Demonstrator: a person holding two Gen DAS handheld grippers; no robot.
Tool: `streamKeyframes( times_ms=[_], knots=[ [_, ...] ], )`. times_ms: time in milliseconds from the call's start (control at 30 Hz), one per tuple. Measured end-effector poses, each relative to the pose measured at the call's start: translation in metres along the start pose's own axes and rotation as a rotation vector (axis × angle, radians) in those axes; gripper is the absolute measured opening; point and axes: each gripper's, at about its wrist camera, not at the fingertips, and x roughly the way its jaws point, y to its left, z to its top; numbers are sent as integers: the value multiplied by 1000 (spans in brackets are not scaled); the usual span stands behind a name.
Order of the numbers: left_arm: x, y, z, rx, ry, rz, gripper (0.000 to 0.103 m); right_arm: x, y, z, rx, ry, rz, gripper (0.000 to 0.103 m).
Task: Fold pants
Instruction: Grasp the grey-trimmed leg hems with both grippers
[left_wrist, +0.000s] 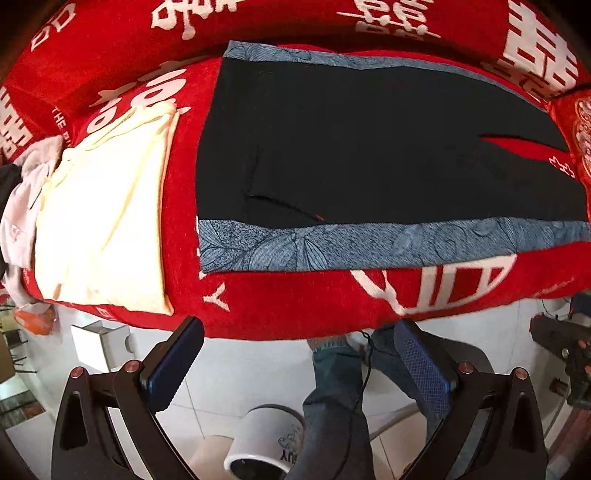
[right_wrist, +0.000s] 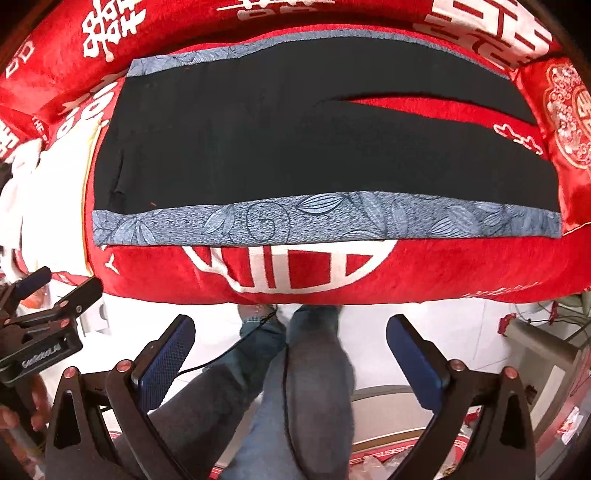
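2 grippers are held off the near edge, over white tile floor (right_wrist: 369, 332): left gripper (left_wrist: 299, 365) and right gripper (right_wrist: 291, 354), both w/ blue-padded fingers spread wide, nothing gripped. Just beyond, the black pants with blue leaf-print side stripes (right_wrist: 295, 147) are laid flat on the red plush blanket with white lettering (right_wrist: 443, 269), legs slightly parted toward the right. No fold is seen yet; all folding is judged left. A cream folded garment (left_wrist: 107, 221) lies near the waist end; free room is seen along the near stripe edge.
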Motion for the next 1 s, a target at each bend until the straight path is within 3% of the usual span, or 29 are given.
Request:
streamKeyframes(
  times_ms=[200, 333, 367, 400, 500, 733, 800, 867, 900, 1000],
  knots=[
    [46, 16, 8, -95, 18, -62, 103, 46, -3, 10, 18, 25, 160, 103],
    [78, 31, 10, -181, 17, -144, 100, 101, -6, 21, 74, 89, 342, 103],
    [82, 34, 9, -205, 11, -172, 87, 110, -6, 21, 86, 91, 385, 101],
    [88, 38, 8, -225, 12, -215, 83, 121, -6, 22, 102, 87, 452, 99],
    [102, 44, 5, -250, 5, -264, 82, 150, -3, 23, 136, 114, 581, 80],
    [122, 57, 0, -343, -4, -390, 82, 183, 2, 38, 264, 52, 803, 72],
    [124, 62, 0, -362, -12, -417, 82, 186, 6, 46, 303, 43, 832, 62],
    [125, 66, 1, -389, -22, -445, 82, 182, 12, 57, 303, 34, 838, 20],
    [123, 67, 3, -416, -29, -474, 82, 174, 15, 61, 294, 22, 852, 14],
    [119, 71, 11, -495, -56, -560, 82, 141, 22, 65, 228, -42, 897, 14]
  ],
)
